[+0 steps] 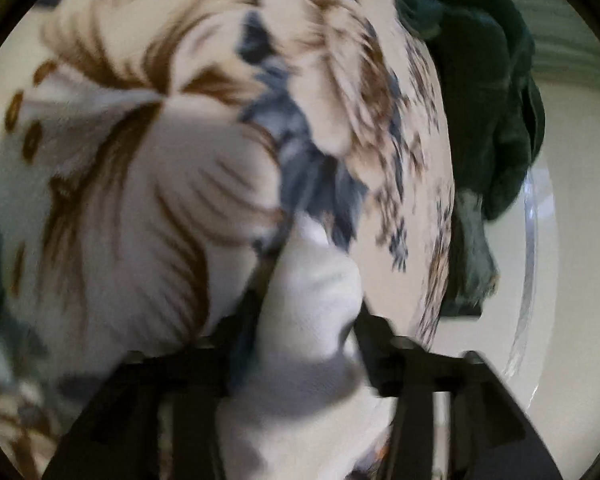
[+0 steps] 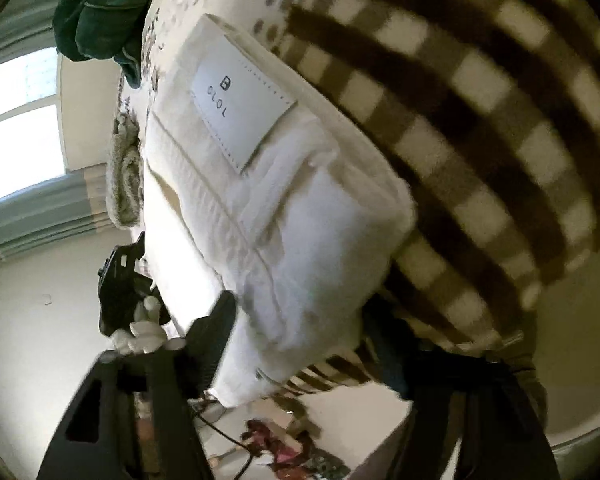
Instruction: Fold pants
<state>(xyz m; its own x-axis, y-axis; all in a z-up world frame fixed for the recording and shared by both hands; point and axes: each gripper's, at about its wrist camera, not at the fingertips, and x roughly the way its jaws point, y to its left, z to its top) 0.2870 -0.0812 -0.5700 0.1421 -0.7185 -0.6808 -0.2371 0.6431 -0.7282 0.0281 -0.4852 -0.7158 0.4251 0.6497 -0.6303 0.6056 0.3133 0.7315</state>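
Left wrist view: left gripper (image 1: 312, 320) clamped on a fold of white pants (image 1: 312, 304), cloth bunched between the dark fingers (image 1: 374, 344). Behind, blurred, a cream blanket (image 1: 148, 128) with brown and grey leaf print; a dark green garment (image 1: 484, 80) hanging at its right edge.

Right wrist view: right gripper (image 2: 296, 320) pinching the waistband corner of the white pants (image 2: 300, 240), label (image 2: 240, 104) showing. Checked brown-and-cream cloth (image 2: 480, 112) just behind. Left gripper (image 2: 128, 292) visible further left, against the pants' far edge.
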